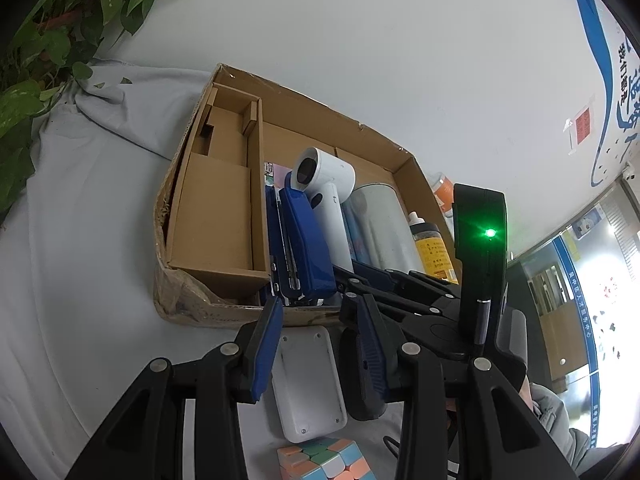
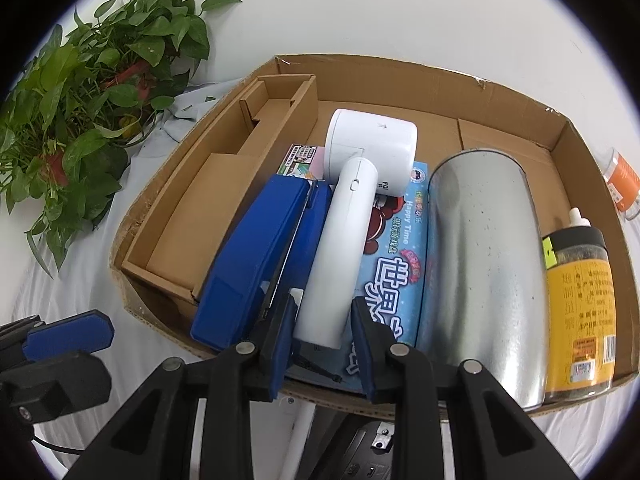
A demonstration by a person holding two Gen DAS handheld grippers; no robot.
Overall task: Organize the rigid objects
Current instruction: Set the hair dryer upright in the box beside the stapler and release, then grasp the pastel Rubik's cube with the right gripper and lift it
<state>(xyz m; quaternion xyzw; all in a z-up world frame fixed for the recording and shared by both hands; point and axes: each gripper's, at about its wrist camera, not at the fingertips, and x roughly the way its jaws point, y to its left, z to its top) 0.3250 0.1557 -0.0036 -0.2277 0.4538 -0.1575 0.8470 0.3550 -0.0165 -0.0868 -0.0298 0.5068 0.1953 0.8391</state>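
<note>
A white hair dryer [image 2: 352, 204] lies in the cardboard box [image 2: 400, 76], resting on a blue printed pack [image 2: 400, 264]. My right gripper [image 2: 322, 322] is shut on the end of its handle. Left of it lies a big blue stapler [image 2: 256, 256], and to the right a silver tin [image 2: 484, 248] and a yellow bottle [image 2: 580, 300]. In the left wrist view the right gripper [image 1: 346, 282] reaches into the box [image 1: 320, 112] from the right. My left gripper [image 1: 318, 300] hovers open in front of the box, above a white flat device [image 1: 308, 380] on the cloth.
A cardboard insert [image 2: 224, 184] fills the box's left side. A potted plant [image 2: 88, 92] stands at the far left, and an orange cup [image 2: 622, 180] is outside the box on the right. A pastel puzzle cube [image 1: 316, 460] and a black object [image 1: 360, 396] lie by the white device.
</note>
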